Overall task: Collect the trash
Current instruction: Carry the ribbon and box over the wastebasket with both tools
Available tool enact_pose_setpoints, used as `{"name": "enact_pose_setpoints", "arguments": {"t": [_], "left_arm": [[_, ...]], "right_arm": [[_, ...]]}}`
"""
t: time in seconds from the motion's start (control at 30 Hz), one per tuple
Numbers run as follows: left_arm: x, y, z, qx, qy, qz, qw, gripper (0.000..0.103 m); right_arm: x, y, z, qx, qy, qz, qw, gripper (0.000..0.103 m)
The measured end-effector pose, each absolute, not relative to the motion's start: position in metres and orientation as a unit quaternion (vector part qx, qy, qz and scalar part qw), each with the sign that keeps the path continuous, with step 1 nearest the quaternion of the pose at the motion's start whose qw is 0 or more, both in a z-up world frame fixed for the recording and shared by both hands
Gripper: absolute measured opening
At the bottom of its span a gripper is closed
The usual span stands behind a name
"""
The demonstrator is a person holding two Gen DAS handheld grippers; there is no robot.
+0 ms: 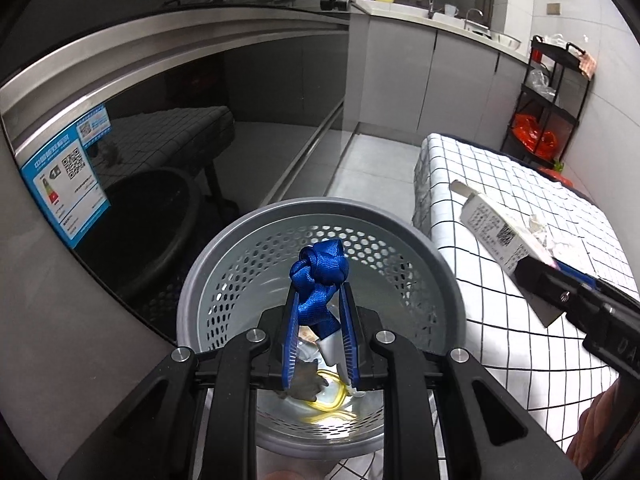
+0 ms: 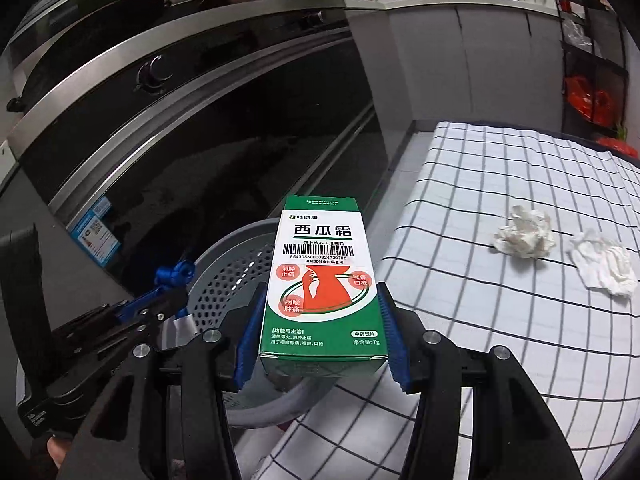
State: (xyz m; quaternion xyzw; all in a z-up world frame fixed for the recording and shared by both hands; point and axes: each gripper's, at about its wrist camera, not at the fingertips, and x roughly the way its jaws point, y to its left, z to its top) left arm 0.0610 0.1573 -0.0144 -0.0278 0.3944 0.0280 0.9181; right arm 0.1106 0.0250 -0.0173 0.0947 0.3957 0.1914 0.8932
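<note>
Grey perforated plastic, round and wide-rimmed, the waste basket [image 1: 320, 264] stands on the floor between the dark glass-fronted oven and the surface draped in a white cloth with a black grid [image 2: 500, 320]. Some rubbish already lies at its bottom: a scrap of yellow-edged clear wrapper [image 1: 328, 398] and a few pale bits I cannot name.

Directly above its mouth hangs the left hand-held gripper [image 1: 320, 320], pointing forward and down over the rim, its blue-padded jaws clamped on a knotted blue woven strap [image 1: 318, 272] whose knot sticks up past the fingertips. It looks ready to be dropped in.

Just to the right, the right hand-held gripper [image 2: 320, 332] is held level, a little higher, near the basket's edge, squeezing a green and white cardboard medicine box [image 2: 322, 280] by its long sides, print upward.

Farther right, on the checked surface, a crumpled white tissue ball [image 2: 524, 232] and a flatter crumpled white tissue [image 2: 604, 268] lie close together, untouched. By my reckoning the job is around midway: two items in hand, two left.
</note>
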Motion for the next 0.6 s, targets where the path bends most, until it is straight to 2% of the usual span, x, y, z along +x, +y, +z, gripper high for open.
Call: {"name": "enact_pose_setpoints", "arguments": {"t": [0.6], "left_arm": [[0.069, 0.163, -0.025, -0.028, 0.416, 0.034, 0.908, 0.023]], "right_arm": [[0.122, 0.059, -0.04, 0.069, 0.436, 0.222, 0.869, 0.051]]}}
